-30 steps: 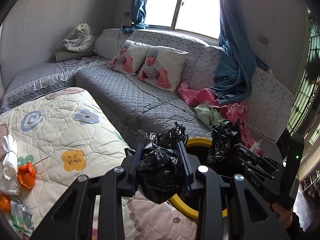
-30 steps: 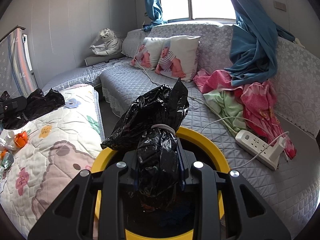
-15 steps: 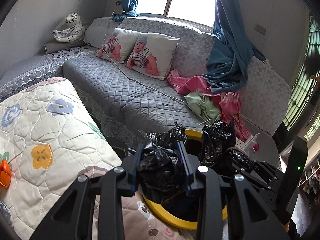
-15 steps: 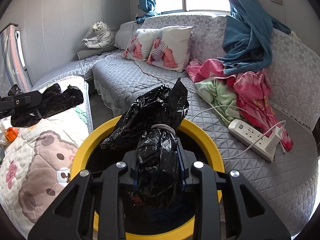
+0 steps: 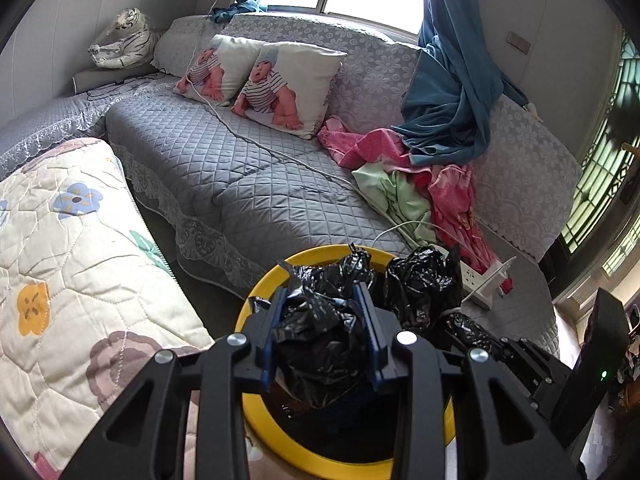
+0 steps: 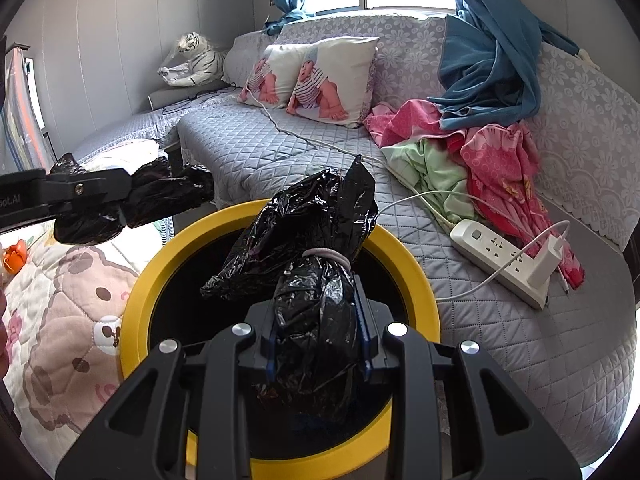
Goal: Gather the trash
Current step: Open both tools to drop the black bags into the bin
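My left gripper (image 5: 322,336) is shut on a crumpled black trash bag (image 5: 320,344) and holds it over the mouth of a yellow-rimmed bin (image 5: 260,300). My right gripper (image 6: 316,332) is shut on a second black trash bag (image 6: 316,320), tied with a pale band, above the same yellow-rimmed bin (image 6: 136,280). In the left wrist view the right gripper's bag (image 5: 424,284) shows just to the right. In the right wrist view the left gripper with its bag (image 6: 160,196) shows at the left, near the bin's far left rim.
A grey quilted sofa (image 5: 240,184) stands behind the bin with two baby-print pillows (image 5: 288,80), pink and green clothes (image 5: 420,184) and a white power strip (image 6: 504,256). A flowered quilt (image 5: 60,260) lies at the left. An orange scrap (image 6: 14,258) lies on it.
Both grippers have moved with their bags toward the bin. The left gripper has swung right from over the quilt to above the bin's mouth. Both stay shut.
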Motion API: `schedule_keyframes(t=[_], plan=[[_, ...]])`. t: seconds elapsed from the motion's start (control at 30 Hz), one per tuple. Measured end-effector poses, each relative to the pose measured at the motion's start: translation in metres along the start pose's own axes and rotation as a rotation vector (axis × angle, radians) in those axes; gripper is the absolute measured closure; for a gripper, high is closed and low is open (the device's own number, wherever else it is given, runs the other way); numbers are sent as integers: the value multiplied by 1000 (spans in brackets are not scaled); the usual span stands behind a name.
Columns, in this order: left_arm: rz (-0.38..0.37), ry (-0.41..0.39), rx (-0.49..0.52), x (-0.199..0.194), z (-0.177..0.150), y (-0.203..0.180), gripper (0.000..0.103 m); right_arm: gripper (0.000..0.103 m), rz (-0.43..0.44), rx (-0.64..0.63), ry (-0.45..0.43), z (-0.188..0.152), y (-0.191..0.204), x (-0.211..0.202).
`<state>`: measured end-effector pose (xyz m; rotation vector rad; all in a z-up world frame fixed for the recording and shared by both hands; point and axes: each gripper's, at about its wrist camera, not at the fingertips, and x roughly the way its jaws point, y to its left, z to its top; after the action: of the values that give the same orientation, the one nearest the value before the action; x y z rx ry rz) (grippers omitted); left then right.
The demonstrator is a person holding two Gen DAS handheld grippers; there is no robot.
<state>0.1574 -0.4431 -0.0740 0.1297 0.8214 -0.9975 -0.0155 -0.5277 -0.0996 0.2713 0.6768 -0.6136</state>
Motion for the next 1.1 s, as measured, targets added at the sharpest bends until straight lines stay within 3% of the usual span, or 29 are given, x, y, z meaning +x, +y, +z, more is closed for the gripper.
schedule_keyframes(t=[0.73, 0.87, 1.0, 1.1], plan=[[-56, 40, -61, 23, 10, 0, 68, 74, 1, 3, 31, -6, -3, 6], [-62, 40, -69, 22, 11, 0, 58, 68, -1, 9, 38, -7, -5, 7], [-60, 32, -79, 21, 13, 0, 52, 56, -9, 13, 42, -7, -7, 6], [-54, 16, -92, 18, 13, 1, 42, 54, -16, 19, 41, -7, -9, 5]])
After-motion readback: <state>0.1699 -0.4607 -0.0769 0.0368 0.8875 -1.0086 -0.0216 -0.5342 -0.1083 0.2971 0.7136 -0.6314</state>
